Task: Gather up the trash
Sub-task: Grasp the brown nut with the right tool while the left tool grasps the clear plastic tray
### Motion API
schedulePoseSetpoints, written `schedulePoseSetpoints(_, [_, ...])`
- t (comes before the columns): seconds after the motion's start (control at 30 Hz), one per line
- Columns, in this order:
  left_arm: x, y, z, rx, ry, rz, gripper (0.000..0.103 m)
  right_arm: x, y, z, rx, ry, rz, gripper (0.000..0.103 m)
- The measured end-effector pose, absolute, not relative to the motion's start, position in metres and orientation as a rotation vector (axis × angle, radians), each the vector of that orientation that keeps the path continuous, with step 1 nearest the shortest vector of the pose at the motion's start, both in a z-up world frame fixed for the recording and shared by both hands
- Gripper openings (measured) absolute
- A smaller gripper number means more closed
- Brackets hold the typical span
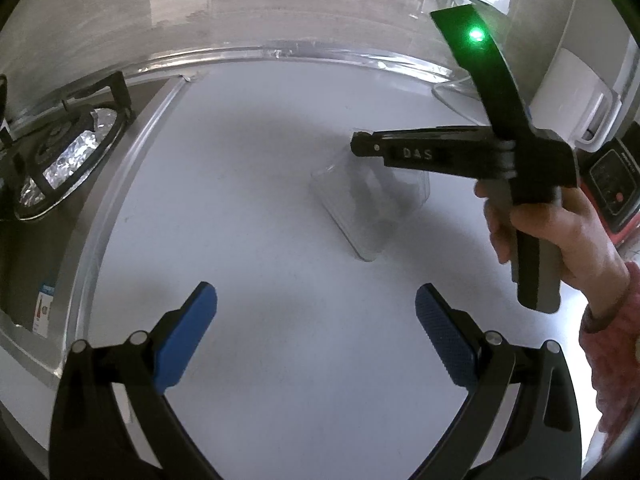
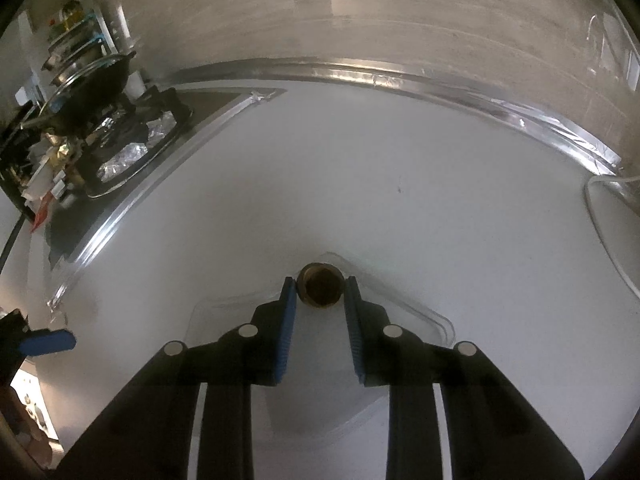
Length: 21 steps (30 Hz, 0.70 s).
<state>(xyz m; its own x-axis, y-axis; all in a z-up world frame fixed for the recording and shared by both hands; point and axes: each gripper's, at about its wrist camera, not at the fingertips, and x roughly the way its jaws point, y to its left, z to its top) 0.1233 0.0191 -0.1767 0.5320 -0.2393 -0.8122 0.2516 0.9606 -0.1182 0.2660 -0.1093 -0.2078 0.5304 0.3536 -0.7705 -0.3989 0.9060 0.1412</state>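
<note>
A home kitchen. A white counter point(image 1: 260, 200) runs up to a wall, the joint sealed with shiny tape point(image 2: 360, 74). Set into the counter on one side is a gas hob point(image 2: 132, 148) with black pan supports and foil point(image 1: 72, 152) lining its burner wells. A dark wok point(image 2: 96, 80) sits on the far burner, and behind it stands a rack point(image 2: 76, 28) of what look like stacked dishes. A white appliance point(image 1: 572, 88) stands at the counter's other end.
</note>
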Motion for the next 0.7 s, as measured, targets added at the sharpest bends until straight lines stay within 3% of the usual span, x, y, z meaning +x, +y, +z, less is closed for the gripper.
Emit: schedulePoseSetpoints(0.7, [0.212, -0.046, -0.201, 0.437, 0.888, -0.734, 0.095, 0.200, -0.192, -0.173, 0.045, 0.892, 0.425, 0.025])
